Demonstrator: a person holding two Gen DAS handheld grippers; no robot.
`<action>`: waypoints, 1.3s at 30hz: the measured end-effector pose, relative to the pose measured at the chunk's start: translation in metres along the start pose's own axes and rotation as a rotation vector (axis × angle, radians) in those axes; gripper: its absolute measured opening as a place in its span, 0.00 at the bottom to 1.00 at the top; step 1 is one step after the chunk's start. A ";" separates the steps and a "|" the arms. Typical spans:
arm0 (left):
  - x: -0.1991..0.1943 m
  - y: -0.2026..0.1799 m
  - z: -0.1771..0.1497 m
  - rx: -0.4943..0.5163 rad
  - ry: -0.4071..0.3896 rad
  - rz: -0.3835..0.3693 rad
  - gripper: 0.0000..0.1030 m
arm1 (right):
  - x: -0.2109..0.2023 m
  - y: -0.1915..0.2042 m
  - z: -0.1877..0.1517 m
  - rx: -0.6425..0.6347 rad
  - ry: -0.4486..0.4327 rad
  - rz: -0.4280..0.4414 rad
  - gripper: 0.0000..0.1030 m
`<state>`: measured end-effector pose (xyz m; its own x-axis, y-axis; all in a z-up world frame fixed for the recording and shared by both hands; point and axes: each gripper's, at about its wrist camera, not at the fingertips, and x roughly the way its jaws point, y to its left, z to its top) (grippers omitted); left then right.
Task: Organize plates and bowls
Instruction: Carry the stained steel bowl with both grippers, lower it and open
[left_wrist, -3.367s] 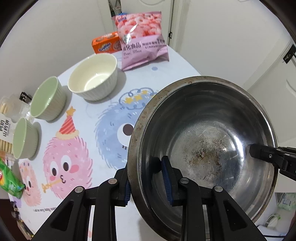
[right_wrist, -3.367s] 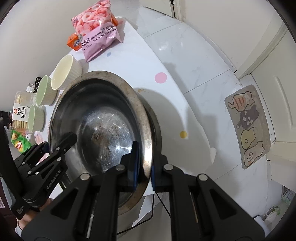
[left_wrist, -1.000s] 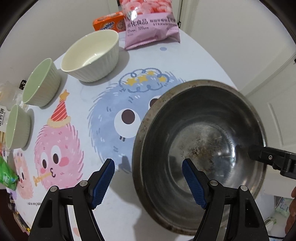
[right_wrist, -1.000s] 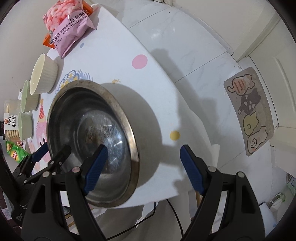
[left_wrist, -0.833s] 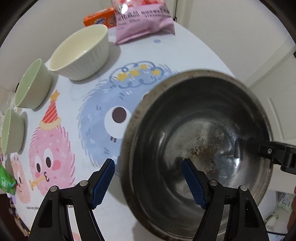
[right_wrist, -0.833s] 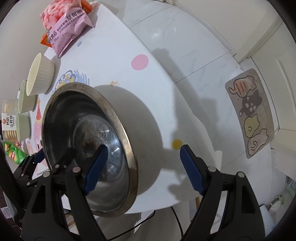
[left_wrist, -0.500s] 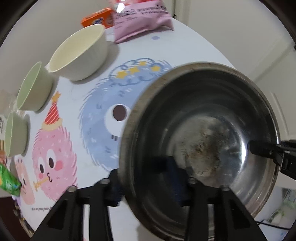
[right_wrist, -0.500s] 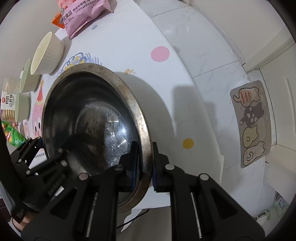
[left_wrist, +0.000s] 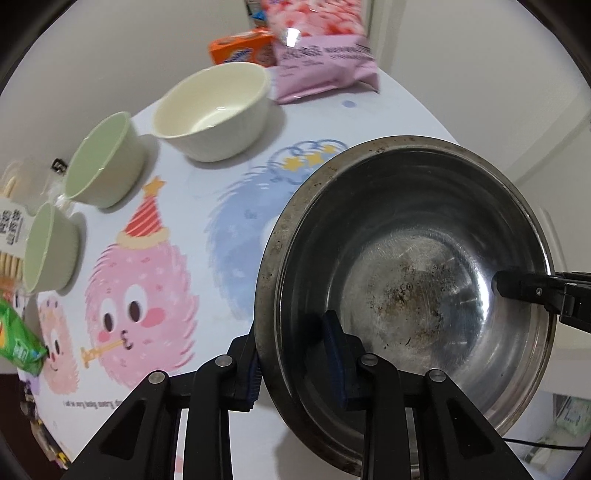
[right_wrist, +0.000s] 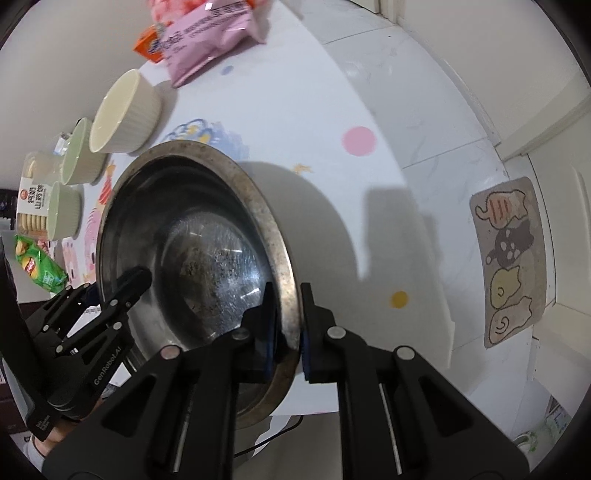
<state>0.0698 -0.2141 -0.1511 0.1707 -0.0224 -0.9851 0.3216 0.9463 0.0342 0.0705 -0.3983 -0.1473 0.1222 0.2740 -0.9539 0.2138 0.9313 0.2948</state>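
both the left gripper (left_wrist: 295, 350) and right gripper (right_wrist: 286, 325), gaping a second ago, have clamped the steel bowl (left_wrist: 424, 258) rim again.

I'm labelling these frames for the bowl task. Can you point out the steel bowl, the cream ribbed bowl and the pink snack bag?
steel bowl (left_wrist: 406, 280): left wrist view, on its stained inner bottom.
cream ribbed bowl (left_wrist: 210, 110): left wrist view, on its inside wall.
pink snack bag (right_wrist: 210, 37): right wrist view, on its printed front.

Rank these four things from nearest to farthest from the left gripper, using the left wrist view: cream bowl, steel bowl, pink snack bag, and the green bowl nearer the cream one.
1. steel bowl: its rim is clamped by the left gripper.
2. green bowl: ahead, to the left.
3. cream bowl: farther back, centre-left.
4. pink snack bag: at the table's far edge.
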 end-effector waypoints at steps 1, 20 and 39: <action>-0.002 0.005 -0.002 -0.013 -0.001 0.004 0.29 | 0.000 0.006 0.000 -0.015 0.001 -0.001 0.12; -0.014 0.164 -0.065 -0.277 0.019 0.086 0.29 | 0.052 0.149 -0.017 -0.271 0.100 0.049 0.12; -0.008 0.283 -0.108 -0.364 0.015 0.120 0.29 | 0.097 0.277 -0.044 -0.363 0.123 0.051 0.12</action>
<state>0.0593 0.0891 -0.1516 0.1726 0.0978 -0.9801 -0.0526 0.9946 0.0899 0.0991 -0.1033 -0.1608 0.0019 0.3282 -0.9446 -0.1493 0.9341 0.3243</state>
